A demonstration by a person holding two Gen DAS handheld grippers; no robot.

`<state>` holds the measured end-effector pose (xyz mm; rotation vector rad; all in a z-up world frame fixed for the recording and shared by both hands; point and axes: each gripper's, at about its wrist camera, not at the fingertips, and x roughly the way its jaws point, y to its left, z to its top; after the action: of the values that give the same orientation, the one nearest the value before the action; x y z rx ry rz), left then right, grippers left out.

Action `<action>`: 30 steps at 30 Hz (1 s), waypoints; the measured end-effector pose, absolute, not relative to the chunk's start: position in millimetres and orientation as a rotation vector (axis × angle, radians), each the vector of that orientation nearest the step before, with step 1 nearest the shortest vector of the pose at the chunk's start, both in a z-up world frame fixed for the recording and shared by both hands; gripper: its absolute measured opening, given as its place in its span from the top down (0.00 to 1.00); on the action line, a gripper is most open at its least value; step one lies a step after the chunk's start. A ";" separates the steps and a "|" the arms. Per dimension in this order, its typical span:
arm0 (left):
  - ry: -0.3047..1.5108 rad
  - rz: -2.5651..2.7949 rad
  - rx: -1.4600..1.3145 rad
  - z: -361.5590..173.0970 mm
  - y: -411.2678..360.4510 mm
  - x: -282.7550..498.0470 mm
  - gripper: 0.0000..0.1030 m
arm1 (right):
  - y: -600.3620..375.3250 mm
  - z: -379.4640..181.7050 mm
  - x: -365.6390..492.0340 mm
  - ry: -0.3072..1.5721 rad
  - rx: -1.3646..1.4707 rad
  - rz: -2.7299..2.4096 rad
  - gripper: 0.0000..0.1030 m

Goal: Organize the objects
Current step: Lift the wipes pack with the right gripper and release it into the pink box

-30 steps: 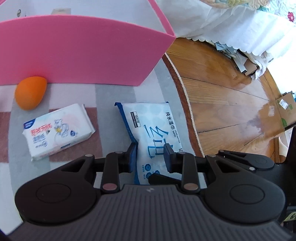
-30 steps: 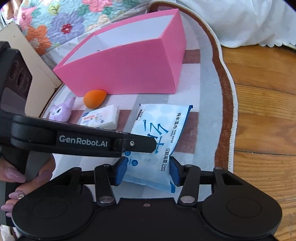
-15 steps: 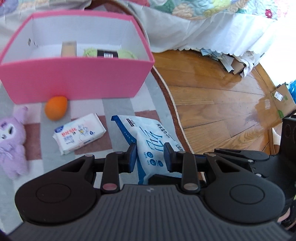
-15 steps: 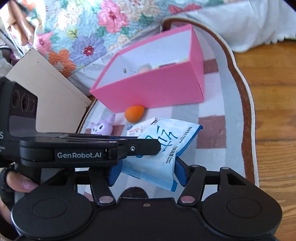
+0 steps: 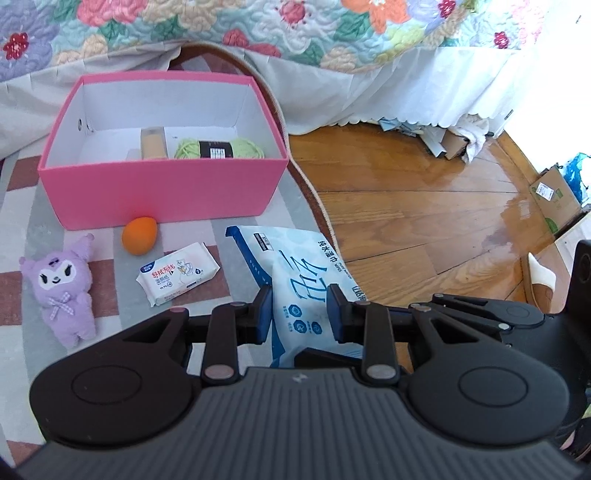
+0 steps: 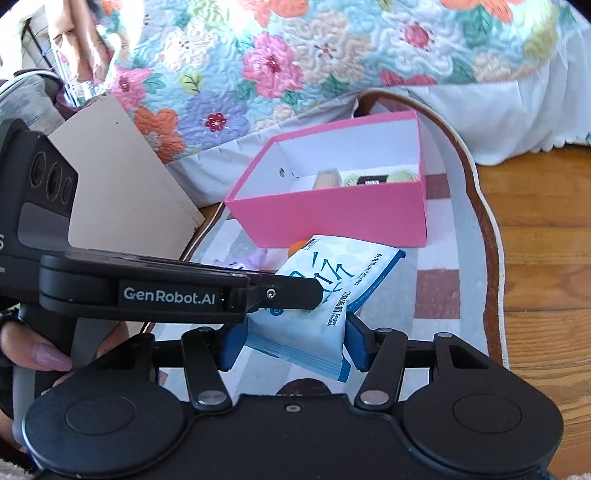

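A large blue-and-white wet-wipes pack (image 5: 301,280) is held up off the rug by both grippers. My left gripper (image 5: 300,309) is shut on its near end. My right gripper (image 6: 293,341) is shut on the same pack (image 6: 325,291) from the other side. The pink box (image 5: 162,192) stands on the rug ahead, open on top, with a green yarn ball (image 5: 218,148) and a tan carton (image 5: 152,143) inside. It also shows in the right wrist view (image 6: 332,218). On the rug lie an orange sponge (image 5: 139,235), a small wipes pack (image 5: 178,274) and a purple plush toy (image 5: 62,286).
The patterned rug (image 5: 22,206) ends at a brown border (image 5: 317,199), with wooden floor (image 5: 424,221) to the right. A bed with a floral quilt (image 5: 258,29) stands behind the box. A beige board (image 6: 122,199) leans at the left. A cardboard box (image 5: 556,197) sits far right.
Both grippers have lifted the large wipes pack off the rug and risen. The box interior has come into view and the rug objects look farther below.
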<state>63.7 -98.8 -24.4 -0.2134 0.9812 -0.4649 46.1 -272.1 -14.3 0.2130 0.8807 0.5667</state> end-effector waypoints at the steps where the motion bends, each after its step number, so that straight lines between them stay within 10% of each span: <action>1: 0.977 -0.469 -0.208 -20.5 -98.2 61.5 0.72 | -270.6 -9.9 43.8 0.877 0.205 0.566 0.41; 30: 0.842 -0.448 -0.204 90.2 -44.7 136.2 0.72 | -210.2 101.2 95.6 0.658 0.005 0.602 0.41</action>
<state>136.2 -44.7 90.2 -0.2040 0.8425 -0.4478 95.6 -210.2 101.2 0.0047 0.6578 0.6022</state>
